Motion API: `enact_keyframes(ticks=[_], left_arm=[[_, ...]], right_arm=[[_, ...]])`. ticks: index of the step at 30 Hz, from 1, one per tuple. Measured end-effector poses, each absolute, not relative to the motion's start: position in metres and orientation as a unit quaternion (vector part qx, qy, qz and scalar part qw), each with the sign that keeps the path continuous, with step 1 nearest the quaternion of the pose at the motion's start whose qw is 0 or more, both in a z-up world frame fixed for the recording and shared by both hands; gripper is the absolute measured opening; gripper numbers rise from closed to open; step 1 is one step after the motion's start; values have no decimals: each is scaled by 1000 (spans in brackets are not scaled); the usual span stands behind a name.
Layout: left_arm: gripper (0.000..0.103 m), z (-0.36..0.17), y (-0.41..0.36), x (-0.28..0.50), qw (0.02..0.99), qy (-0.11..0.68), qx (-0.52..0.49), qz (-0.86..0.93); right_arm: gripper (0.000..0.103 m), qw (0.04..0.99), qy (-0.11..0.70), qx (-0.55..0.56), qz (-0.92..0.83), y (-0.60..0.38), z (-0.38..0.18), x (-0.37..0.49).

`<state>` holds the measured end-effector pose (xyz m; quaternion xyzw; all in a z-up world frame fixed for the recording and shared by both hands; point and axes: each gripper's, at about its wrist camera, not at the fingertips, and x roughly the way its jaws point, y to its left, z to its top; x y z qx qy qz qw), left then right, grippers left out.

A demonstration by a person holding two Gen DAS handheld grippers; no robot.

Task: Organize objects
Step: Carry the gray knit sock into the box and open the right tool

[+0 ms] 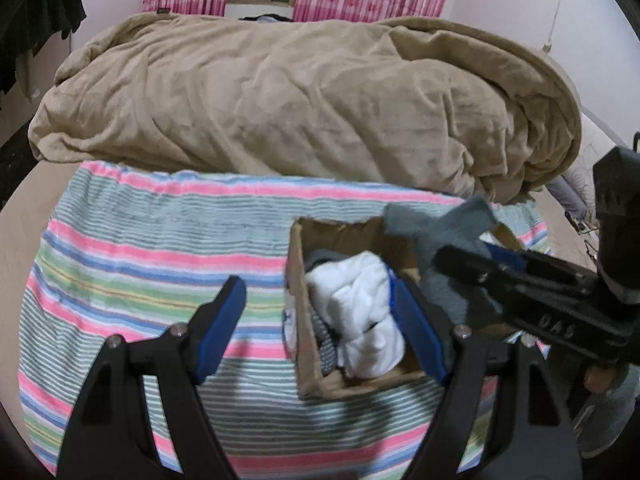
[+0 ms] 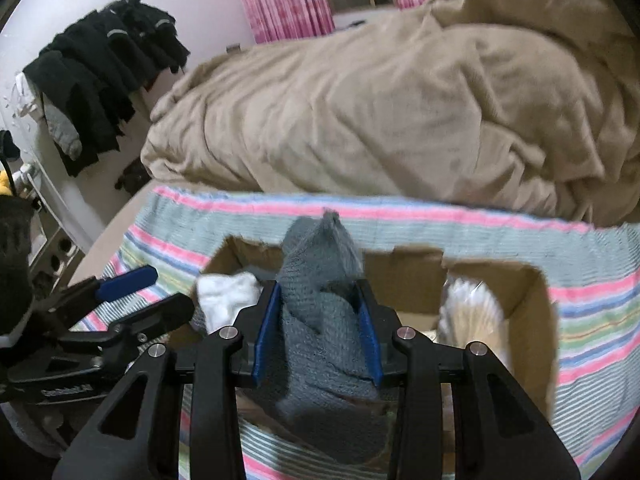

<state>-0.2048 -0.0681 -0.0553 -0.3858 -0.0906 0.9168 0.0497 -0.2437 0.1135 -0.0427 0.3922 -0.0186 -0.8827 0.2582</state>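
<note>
A grey sock (image 2: 320, 304) is pinched between the blue pads of my right gripper (image 2: 318, 320), which is shut on it. Its loose end sticks up over an open cardboard box (image 2: 536, 300). In the left wrist view the same grey sock (image 1: 440, 236) hangs from the right gripper (image 1: 464, 258) above the box (image 1: 298, 280). White socks (image 1: 356, 312) and a striped one lie inside the box. My left gripper (image 1: 320, 332) stands open, holding nothing. Its jaws straddle the box's left wall, one over the striped cloth and one over the white socks. From the right wrist the left gripper (image 2: 170, 289) shows at the left.
The box sits on a pink, blue and green striped cloth (image 1: 140, 248) on the bed. A bunched beige blanket (image 1: 300, 96) lies behind it. A clear bag (image 2: 472, 312) fills the box's right part. Dark clothes (image 2: 104, 68) hang at the left wall.
</note>
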Motion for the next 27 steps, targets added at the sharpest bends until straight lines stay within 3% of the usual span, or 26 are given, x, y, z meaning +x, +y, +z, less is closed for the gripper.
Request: enact_keyframes(ticks=[13,22,27], left_arm=[[78,-72,-68,-206,42,-77,-406,909],[78,-63,-71,-191,37,-75,-395,915],[78,-46,-73,-173,40,-86,-381,920]], right_arm=[[44,246,10,400,-883,107,-64,-245],[71,265,-13,386,-884,119,-53,-238],[73,247,-22,377,-892,132,-38,-228]])
